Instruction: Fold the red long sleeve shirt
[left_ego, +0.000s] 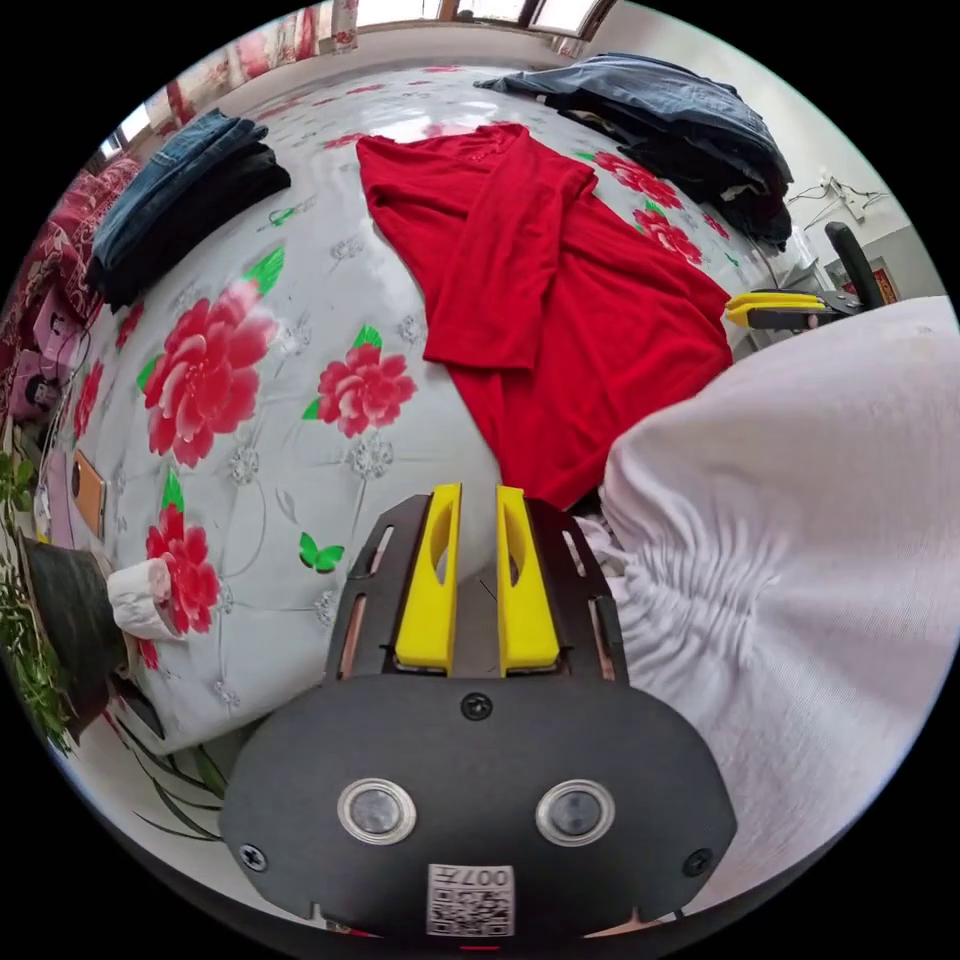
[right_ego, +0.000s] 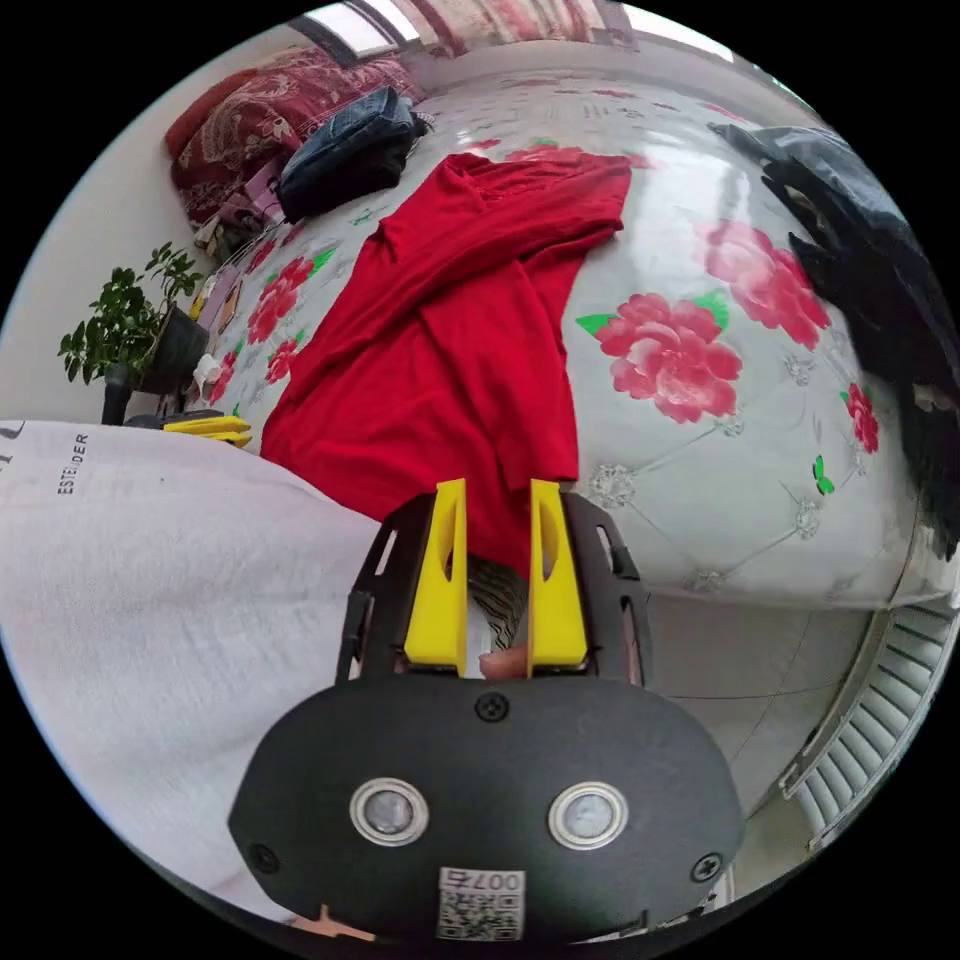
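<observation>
**Holding both grippers back from the red shirt**

Looking across your left gripper view from its left side, you have a potted plant (left_ego: 40, 640) at the bed's corner, then a folded pile of dark jeans (left_ego: 180, 200) on the flowered bedspread (left_ego: 250, 420). The red long sleeve shirt (left_ego: 560, 330) lies spread on that bedspread near the middle, with one sleeve (left_ego: 490, 260) folded across its body. Your left gripper (left_ego: 478, 500) hangs just short of the shirt's near edge, its yellow jaws parted by a narrow gap with no cloth between them. Further over, a heap of dark clothes (left_ego: 680, 130) sits past the shirt. Your right gripper (left_ego: 775, 308) pokes in beside your white sleeve (left_ego: 800, 560), jaws close together.

In your right gripper view, your white top (right_ego: 150, 560) carries small printed lettering, cut off at the edge and not fully readable. The left gripper (right_ego: 205, 428) shows just above it. Next comes the red shirt (right_ego: 450, 340), its hem close to the bed's near edge. Your right gripper (right_ego: 497, 500) hovers at that hem, jaws slightly apart and grasping nothing. Dark clothes (right_ego: 880, 270) lie on the far right.

Each gripper body carries a square code sticker with digits.
</observation>
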